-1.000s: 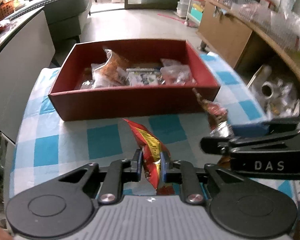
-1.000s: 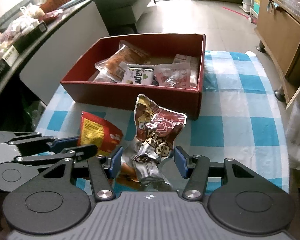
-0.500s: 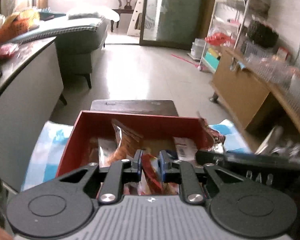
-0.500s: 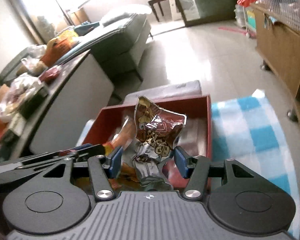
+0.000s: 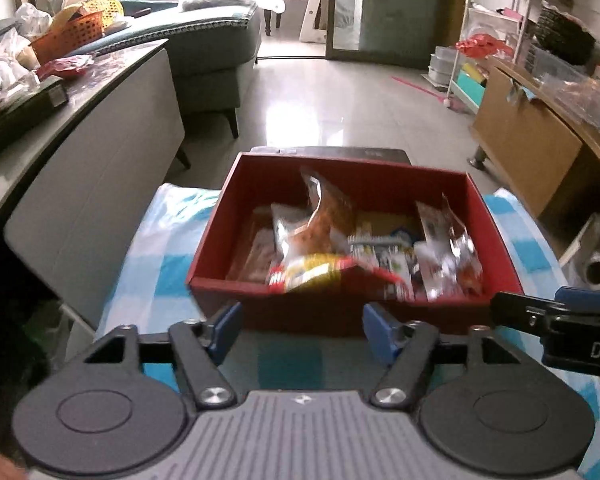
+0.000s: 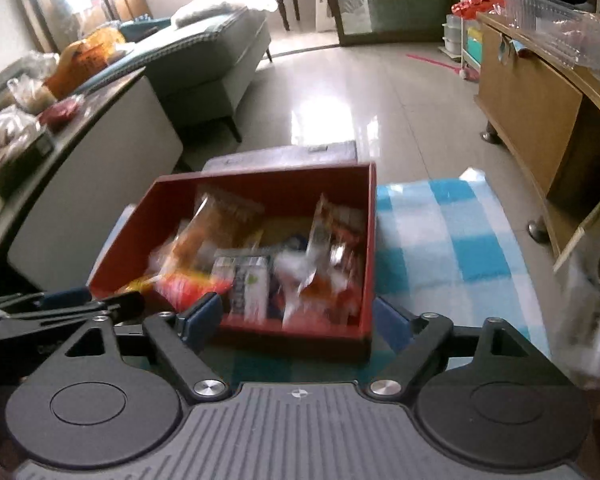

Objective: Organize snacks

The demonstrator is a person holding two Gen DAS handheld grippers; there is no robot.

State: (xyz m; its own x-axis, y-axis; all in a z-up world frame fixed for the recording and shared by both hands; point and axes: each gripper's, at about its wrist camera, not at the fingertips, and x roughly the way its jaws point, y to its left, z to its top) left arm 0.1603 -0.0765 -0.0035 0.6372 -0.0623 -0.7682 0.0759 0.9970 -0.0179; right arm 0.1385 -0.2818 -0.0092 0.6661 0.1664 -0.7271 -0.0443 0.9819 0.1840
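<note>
**A:** From your left wrist, what is hard to read?

**B:** The red-and-yellow packet (image 5: 316,272) is smeared by motion at the near edge of the red box (image 5: 496,236), so you cannot tell whether it is touching the heap yet. Your right gripper (image 5: 556,308) is cut off at the right edge; only dark bars and a blue pad show.

**A:** And your left gripper (image 5: 300,330)?

**B:** It tilts down toward the box. Its jaws have just been opening and now stand apart with nothing between them; the packet sits beyond the blue pads (image 5: 224,330).

**A:** What is in the box?

**B:** A loose pile of snack packets (image 5: 324,216), some clear, some foil, on a blue-checked cloth (image 5: 148,264).

**A:** Now your right wrist?

**B:** The packets (image 6: 320,256) in the box (image 6: 370,240) are blurred, so the brown foil one cannot be singled out. Your left gripper (image 6: 60,308) is partly hidden at the left edge.

**A:** The right gripper (image 6: 296,316) itself?

**B:** It also points down at the box. Its jaws have just been opening and are wide, gripping nothing; its near pad (image 6: 202,316) stands clear of the box front. The cloth (image 6: 452,240) runs off to the right.
</note>
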